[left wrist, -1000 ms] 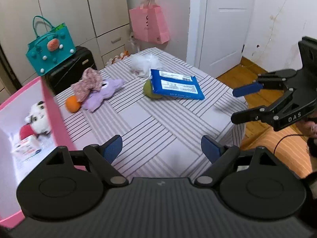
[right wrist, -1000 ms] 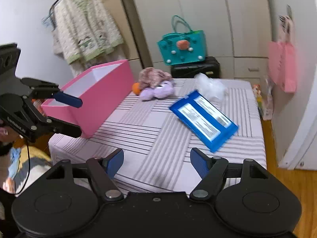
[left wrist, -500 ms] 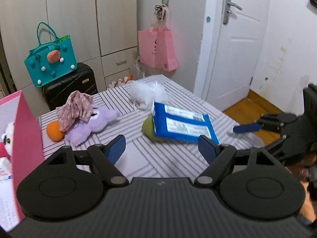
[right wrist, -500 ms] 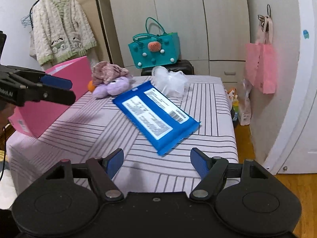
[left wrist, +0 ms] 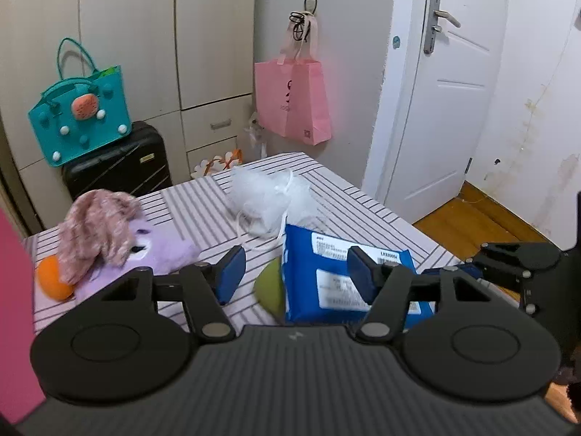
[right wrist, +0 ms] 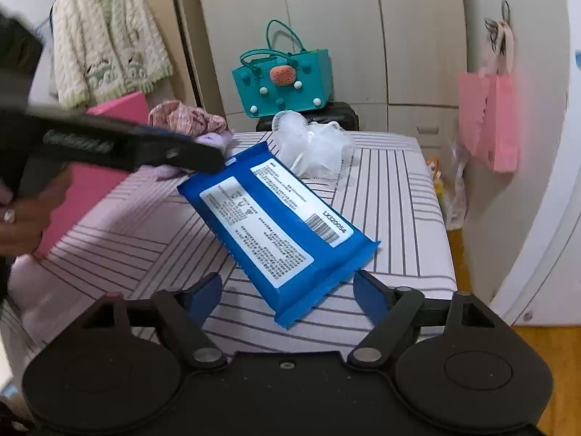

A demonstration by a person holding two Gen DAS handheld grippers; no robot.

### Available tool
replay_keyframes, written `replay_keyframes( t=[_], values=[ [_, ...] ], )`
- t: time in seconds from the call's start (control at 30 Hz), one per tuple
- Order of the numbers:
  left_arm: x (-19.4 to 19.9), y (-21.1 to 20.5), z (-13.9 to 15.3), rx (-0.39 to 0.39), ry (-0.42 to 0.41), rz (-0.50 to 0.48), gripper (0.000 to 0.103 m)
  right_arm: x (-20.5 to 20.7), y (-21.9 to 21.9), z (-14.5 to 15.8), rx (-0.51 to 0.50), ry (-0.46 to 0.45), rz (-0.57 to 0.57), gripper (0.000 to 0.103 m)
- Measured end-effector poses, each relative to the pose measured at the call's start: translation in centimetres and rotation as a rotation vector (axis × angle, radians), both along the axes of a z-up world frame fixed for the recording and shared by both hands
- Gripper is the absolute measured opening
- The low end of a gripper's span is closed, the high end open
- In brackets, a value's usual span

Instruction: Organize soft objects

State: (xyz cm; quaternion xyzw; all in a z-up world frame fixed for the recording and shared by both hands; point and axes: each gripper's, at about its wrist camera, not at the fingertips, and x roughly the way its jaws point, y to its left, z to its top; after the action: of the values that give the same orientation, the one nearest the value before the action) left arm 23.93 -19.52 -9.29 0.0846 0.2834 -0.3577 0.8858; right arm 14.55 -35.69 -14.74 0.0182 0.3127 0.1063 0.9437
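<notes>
hovering both grippers over the striped surface [right wrist: 399, 189], where the blue wipes pack [right wrist: 276, 229] lies slantwise with one end propped on a green round thing [left wrist: 270, 287]. my left gripper [left wrist: 294, 272] is closing, its pads apart with nothing pressed between them, above the green thing and the pack's near edge; my right gripper [right wrist: 288, 292] is spread and opening, the pack's corner between its fingers but untouched. white mesh pouf [right wrist: 314, 145] sits just behind the pack, purple plush [left wrist: 145, 254] with pink cloth [left wrist: 96, 225] and orange ball [left wrist: 52, 281] near the pink box [right wrist: 90, 181].
</notes>
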Motion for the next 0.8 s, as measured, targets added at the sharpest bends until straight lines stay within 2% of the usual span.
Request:
replay_keyframes(
  t=[0.13, 0.17, 0.27, 0.33, 0.37, 0.43, 0.5, 0.63, 0.8],
  values=[
    [0.0, -0.7, -1.1, 0.019, 0.021, -0.016, 0.045, -0.4, 1.0, -0.3, -0.071, -0.026, -0.01, 0.085],
    [-0.2, -0.8, -1.3, 0.024, 0.024, -0.02, 0.041, -0.4, 1.0, -0.4, -0.072, -0.031, -0.014, 0.087],
    [-0.7, -0.9, -1.6, 0.028, -0.002, -0.016, 0.036, -0.6, 0.8, -0.4, -0.046, -0.048, -0.021, 0.087],
    [-1.2, -1.1, -1.6, 0.046, -0.031, -0.018, 0.035, -0.8, 0.4, -0.3, 0.002, -0.061, -0.053, 0.079],
    [-1.4, -1.3, -1.7, 0.056, -0.044, -0.025, 0.035, -0.9, 0.1, -0.3, 0.02, -0.063, -0.069, 0.069],
    [-1.9, -1.6, -1.7, 0.068, -0.065, -0.032, 0.035, -0.9, -0.2, -0.3, 0.042, -0.069, -0.071, 0.061],
    [-2.2, -1.8, -1.6, 0.054, -0.059, -0.044, 0.035, -1.0, -0.3, -0.4, 0.06, -0.077, -0.077, 0.043],
    [-3.1, -2.2, -1.9, 0.067, -0.079, -0.035, 0.035, -1.3, 0.1, -0.7, 0.037, -0.105, -0.085, 0.037],
    [-3.6, -2.1, -2.1, 0.028, -0.064, -0.014, 0.035, -1.8, -0.2, -1.1, 0.056, -0.133, -0.1, 0.034]
  ],
)
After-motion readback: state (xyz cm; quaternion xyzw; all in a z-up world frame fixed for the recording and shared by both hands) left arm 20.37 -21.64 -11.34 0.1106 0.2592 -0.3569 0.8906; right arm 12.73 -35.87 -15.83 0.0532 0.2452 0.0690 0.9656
